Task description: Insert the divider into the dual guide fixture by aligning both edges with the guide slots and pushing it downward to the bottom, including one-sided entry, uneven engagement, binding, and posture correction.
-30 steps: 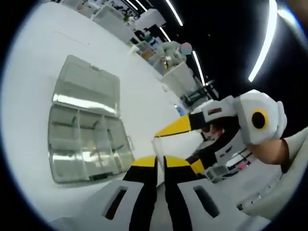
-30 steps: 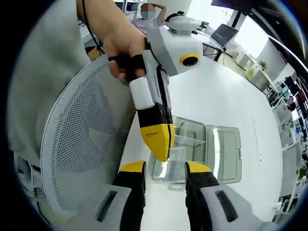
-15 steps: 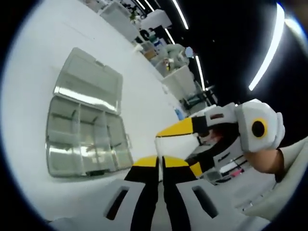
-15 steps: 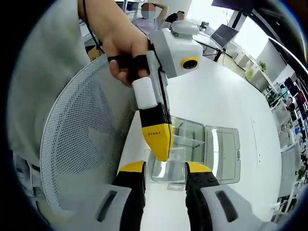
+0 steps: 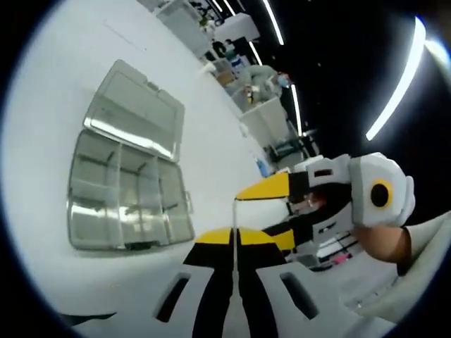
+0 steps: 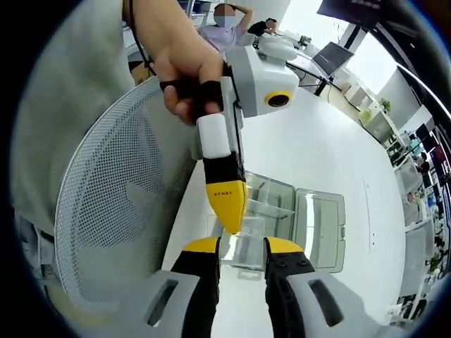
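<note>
A thin clear divider [image 6: 243, 245] hangs in the air above the table edge. My left gripper [image 5: 233, 236] is shut on it, and its clear edge [image 5: 233, 211] rises from between the yellow-tipped jaws. In the right gripper view a hand holds that left gripper [image 6: 229, 211], whose tip pinches the divider's upper left corner. My right gripper [image 6: 242, 246] has a jaw on each side of the divider's width; contact with its edges is unclear. In the left gripper view the right gripper [image 5: 257, 211] comes in from the right. The clear guide box [image 5: 127, 201] lies open on the white table [image 5: 63, 91], also seen as the box [image 6: 310, 225].
The box's lid [image 5: 137, 116] lies flat beyond its compartments. A white mesh chair back [image 6: 120, 211] stands to the left by the person's body. Desks, bins and seated people are at the table's far end [image 6: 239, 21]. A laptop [image 6: 331, 60] sits on the table.
My right gripper's jaws have drawn closer together around the divider. Both views have shifted a little with the hands; the left gripper keeps its hold.
</note>
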Demonstrator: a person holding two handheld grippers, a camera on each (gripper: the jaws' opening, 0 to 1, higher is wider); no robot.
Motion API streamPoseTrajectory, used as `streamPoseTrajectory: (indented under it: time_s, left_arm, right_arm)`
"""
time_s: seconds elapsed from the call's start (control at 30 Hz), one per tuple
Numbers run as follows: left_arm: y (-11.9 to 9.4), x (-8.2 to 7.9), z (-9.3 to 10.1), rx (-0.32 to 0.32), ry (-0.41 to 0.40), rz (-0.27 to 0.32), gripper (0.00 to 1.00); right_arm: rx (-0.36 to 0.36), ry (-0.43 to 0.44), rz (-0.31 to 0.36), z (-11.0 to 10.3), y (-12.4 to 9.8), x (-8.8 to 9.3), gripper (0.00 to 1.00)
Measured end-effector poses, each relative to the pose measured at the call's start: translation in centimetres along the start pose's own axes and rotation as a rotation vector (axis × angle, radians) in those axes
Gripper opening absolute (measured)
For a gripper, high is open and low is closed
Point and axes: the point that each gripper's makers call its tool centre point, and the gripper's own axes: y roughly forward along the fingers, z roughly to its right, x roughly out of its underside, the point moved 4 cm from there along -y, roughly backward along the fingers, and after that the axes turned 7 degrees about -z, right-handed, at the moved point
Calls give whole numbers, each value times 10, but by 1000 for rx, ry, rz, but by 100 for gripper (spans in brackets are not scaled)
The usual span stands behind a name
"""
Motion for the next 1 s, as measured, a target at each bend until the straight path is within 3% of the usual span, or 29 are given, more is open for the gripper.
streamPoseTrajectory:
  time_s: [0.27, 0.5, 1.0]
  left_arm:
    - [-5, -1, -2, -7, 86, -2, 0]
    - [-7, 3, 0, -19, 221, -35, 0]
    - [-12, 7, 7, -10, 464, -64, 0]
  right_arm:
    - [-16, 19, 6, 5, -3, 3, 18]
    - [-56, 37, 20, 8, -6, 4, 16]
    - [-195, 73, 66, 6, -7, 1, 10]
